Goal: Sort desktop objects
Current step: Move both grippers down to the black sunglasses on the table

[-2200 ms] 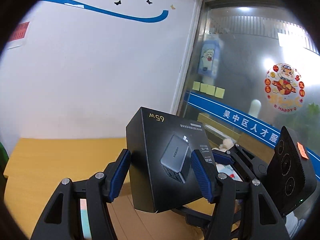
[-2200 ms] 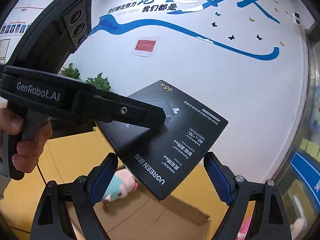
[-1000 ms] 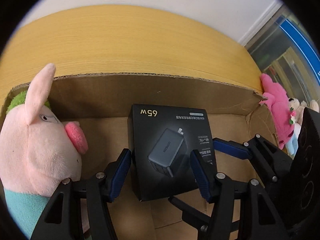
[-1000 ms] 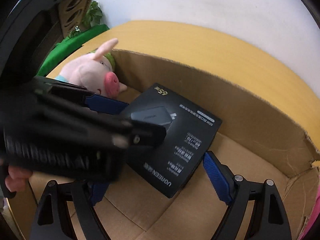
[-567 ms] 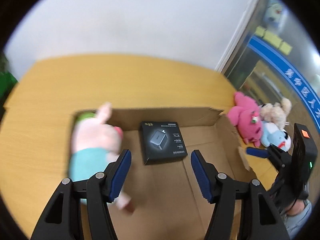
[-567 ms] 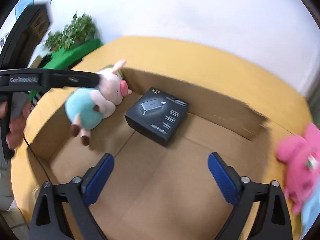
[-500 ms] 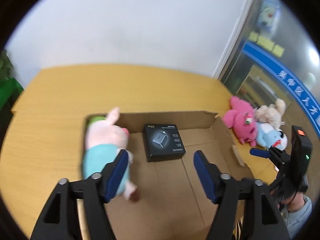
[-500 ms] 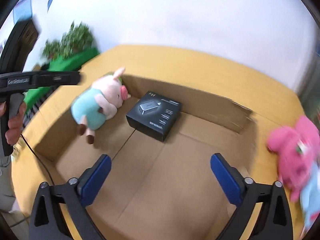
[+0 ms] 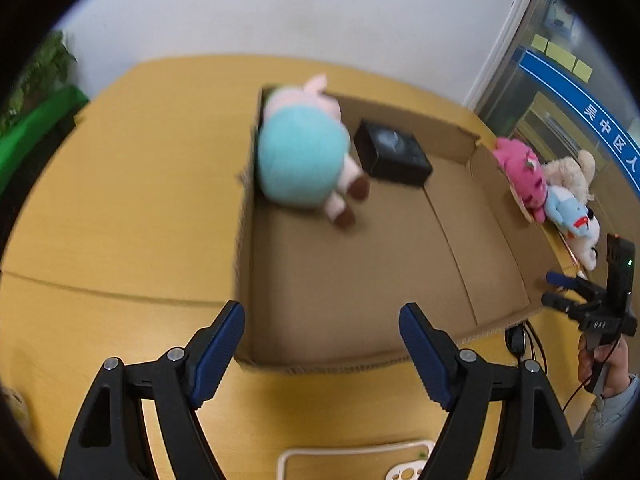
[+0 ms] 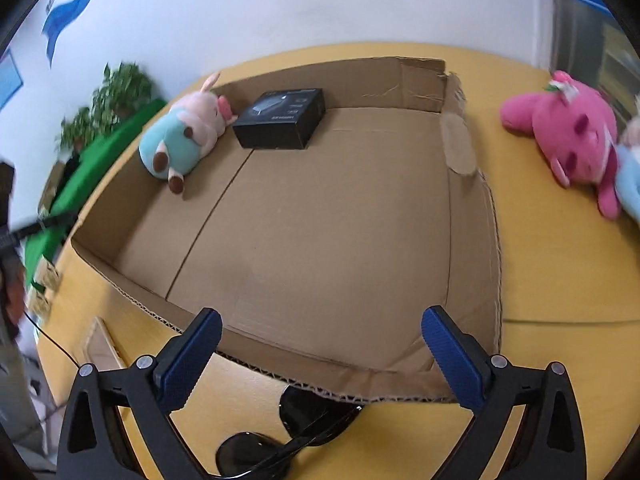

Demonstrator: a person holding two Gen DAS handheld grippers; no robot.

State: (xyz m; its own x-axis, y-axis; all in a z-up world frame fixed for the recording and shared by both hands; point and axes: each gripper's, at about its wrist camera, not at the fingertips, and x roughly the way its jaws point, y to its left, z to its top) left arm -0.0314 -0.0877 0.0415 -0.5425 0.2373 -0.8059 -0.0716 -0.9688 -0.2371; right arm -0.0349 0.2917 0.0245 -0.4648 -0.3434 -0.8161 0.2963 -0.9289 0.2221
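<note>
A shallow open cardboard box [image 9: 400, 272] [image 10: 472, 184] lies on the yellow table. Inside at its far end lie a black charger box [image 9: 394, 152] [image 10: 282, 122] and a pink pig plush in a teal shirt [image 9: 304, 152] [image 10: 180, 138]. My left gripper [image 9: 322, 344] is open and empty, above the box's near left corner. My right gripper [image 10: 322, 350] is open and empty, above the box's near edge; it also shows in the left wrist view [image 9: 560, 280]. Black sunglasses [image 10: 288, 432] lie on the table below it.
A pink plush [image 9: 520, 172] [image 10: 568, 132], a blue-and-white plush [image 9: 572, 216] and a beige plush [image 9: 572, 168] lie right of the box. A white phone case [image 9: 356, 460] lies near the table's front edge. Green plants [image 10: 116, 96] stand at the far left.
Both grippers let go of the black charger box, now lying in the cardboard box beside the pig plush. Both have pulled back and up toward the box's near edge.
</note>
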